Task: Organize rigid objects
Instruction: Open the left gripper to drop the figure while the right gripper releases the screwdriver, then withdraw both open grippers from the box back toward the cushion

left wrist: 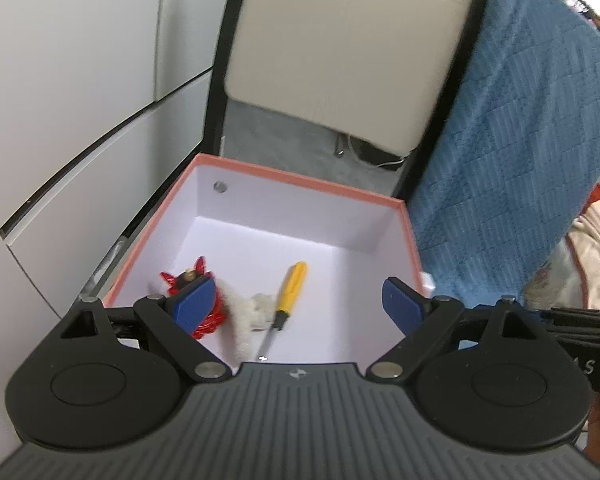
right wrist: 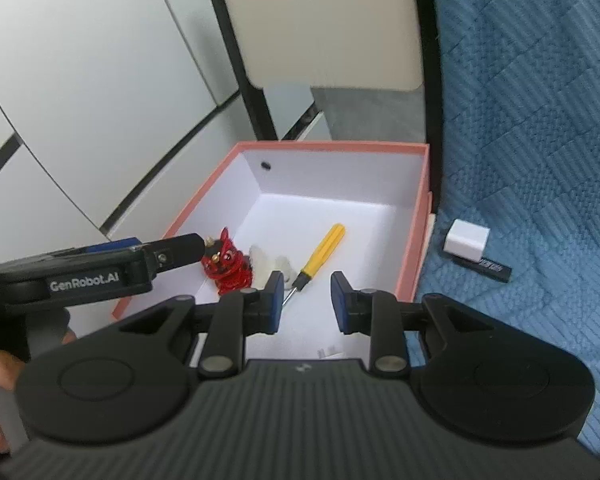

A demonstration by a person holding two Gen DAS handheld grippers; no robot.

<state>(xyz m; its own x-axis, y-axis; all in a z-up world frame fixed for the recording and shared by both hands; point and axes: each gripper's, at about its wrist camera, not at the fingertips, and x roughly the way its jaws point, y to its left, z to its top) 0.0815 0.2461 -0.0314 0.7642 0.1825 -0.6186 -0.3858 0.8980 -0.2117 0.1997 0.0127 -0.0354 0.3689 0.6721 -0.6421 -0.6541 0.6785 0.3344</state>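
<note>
Pink-rimmed box floor mostly bare beyond screwdriver, left claw spread empty, right claw slightly parted, empty

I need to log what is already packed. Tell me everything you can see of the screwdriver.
The screwdriver has a ribbed yellow handle that looks plastic, a short black collar and a thin metal shaft. It lies flat on the white floor of the pink box, handle toward the far wall, loose. Nothing grips it; its shaft end lies close beside white fluff.

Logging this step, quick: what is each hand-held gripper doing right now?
Left hand-held gripper: open wide, holding nothing, above the box.
Right hand-held gripper: jaws narrowly apart, nothing between them.
</note>
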